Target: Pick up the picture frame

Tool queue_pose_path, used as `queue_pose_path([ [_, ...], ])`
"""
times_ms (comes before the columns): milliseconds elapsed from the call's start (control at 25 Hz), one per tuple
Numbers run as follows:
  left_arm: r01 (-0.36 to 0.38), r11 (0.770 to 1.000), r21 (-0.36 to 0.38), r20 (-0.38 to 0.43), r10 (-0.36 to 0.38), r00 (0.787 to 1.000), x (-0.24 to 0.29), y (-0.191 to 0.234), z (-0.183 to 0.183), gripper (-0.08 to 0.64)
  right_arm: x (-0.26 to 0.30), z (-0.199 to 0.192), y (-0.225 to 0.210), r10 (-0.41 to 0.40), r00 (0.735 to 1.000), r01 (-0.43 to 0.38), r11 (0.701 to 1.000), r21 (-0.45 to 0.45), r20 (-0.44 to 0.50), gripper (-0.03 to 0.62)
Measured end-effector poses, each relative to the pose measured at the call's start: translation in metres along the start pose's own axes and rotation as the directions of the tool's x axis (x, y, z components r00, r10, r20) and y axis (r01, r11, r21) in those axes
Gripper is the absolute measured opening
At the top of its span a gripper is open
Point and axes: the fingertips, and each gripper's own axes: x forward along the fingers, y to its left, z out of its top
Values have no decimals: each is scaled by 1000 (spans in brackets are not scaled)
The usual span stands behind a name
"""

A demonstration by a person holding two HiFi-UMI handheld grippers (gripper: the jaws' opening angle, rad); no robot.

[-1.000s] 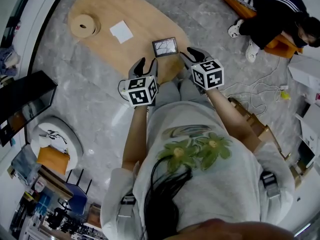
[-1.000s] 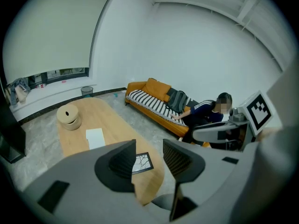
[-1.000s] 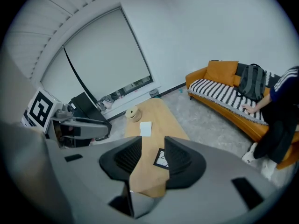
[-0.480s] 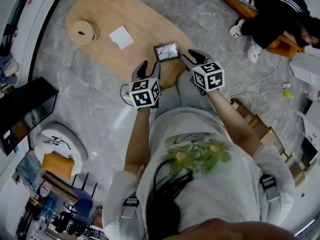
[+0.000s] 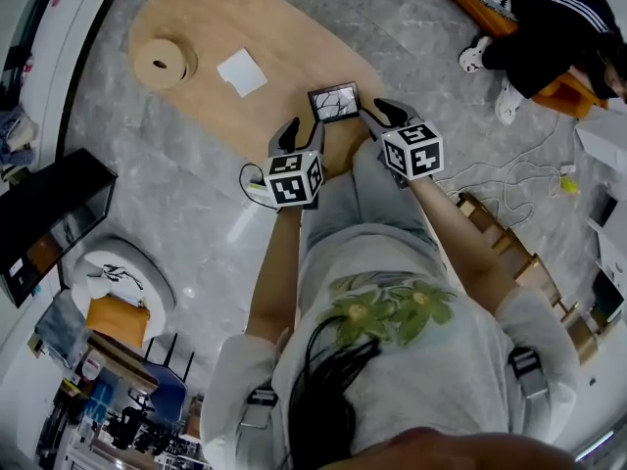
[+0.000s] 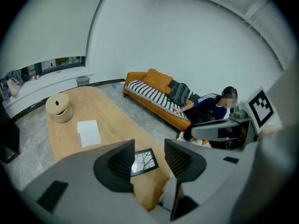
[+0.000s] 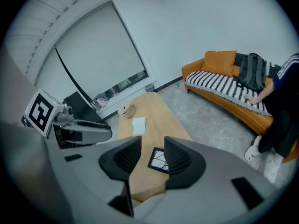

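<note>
round beige container point(image 5: 163, 63) on table point(image 5: 284, 57), contents unseen; picture frame point(image 5: 334, 103) well apart

Lounge-type room, home-like.
Orange sofa point(image 7: 211, 81) with striped cover, low oval wooden table point(image 5: 284, 59), grey marble-look floor point(image 5: 168, 186), big blinded window point(image 7: 93, 55).

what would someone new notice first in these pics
A small black picture frame lies flat at the near end of a long wooden table. The left tongs, jaws just opened wider, and the right tongs hover either side of it, both open and empty. A person is by an orange sofa beyond.
</note>
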Motion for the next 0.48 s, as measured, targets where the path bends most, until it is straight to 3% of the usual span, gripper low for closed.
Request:
queue_pose_path([
  [480,8,1000,-27,-41,-9,999,32,15,-25,198,35,-26,-20,-10,999,11,999,31,-46,150],
])
